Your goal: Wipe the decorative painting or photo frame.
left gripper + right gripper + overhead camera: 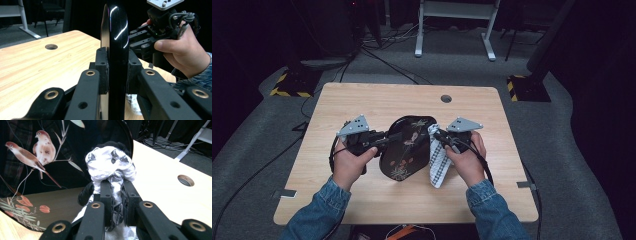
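A black lacquered tray point(404, 150) painted with birds and leaves stands on its edge on the wooden table point(362, 100), tilted up. My left gripper point(384, 138) is shut on the tray's left rim; in the left gripper view the glossy rim point(116, 50) sits clamped between both pads. My right gripper point(438, 135) is shut on a white cloth with a black check pattern point(438, 165), which hangs down to the table. In the right gripper view the bunched cloth point(111, 165) presses against the painted face of the tray point(37, 170).
A round cable hole point(446, 98) lies near the table's far edge. Beyond the table stand a white desk frame point(454, 30) and yellow-black striped bases point(289, 85). Cables run over the grey floor.
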Tool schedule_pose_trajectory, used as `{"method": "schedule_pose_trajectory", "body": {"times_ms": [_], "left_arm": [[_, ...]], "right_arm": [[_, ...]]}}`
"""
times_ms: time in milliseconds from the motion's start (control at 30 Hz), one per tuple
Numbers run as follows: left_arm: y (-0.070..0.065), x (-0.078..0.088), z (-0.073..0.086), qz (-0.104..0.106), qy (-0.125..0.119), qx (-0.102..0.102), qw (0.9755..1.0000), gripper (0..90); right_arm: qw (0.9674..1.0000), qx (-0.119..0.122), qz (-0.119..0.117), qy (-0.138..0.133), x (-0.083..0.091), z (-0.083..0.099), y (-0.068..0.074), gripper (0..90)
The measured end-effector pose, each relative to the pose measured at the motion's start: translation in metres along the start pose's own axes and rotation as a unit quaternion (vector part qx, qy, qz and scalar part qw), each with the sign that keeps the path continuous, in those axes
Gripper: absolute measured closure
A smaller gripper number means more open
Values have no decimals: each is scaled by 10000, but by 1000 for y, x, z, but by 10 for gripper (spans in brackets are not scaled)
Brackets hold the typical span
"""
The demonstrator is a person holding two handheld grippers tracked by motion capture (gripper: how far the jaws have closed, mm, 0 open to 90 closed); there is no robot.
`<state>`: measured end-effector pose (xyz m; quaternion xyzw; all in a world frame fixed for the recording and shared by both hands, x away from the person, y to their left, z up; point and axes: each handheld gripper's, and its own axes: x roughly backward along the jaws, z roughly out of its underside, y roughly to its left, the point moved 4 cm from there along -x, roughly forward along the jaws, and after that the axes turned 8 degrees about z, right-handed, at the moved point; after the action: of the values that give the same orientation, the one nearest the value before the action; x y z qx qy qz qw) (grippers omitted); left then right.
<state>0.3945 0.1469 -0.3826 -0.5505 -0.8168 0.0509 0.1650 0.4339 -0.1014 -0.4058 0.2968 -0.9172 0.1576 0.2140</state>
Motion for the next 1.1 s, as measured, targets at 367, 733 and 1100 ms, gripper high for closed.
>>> {"method": "schedule_pose_trajectory", "body": {"times_ms": [367, 733, 1100], "left_arm": [[0, 0, 0, -36, -15, 33, 10000, 774], [0, -1, 0, -33, -36, 80, 10000, 776], [0, 0, 0, 2, 0, 20, 10000, 777]], "right_arm": [[9987, 328, -381, 125, -5, 3, 42, 811], [9945, 569, -872, 63, -6, 1, 77, 809], [9979, 285, -574, 113, -5, 7, 52, 811]]}}
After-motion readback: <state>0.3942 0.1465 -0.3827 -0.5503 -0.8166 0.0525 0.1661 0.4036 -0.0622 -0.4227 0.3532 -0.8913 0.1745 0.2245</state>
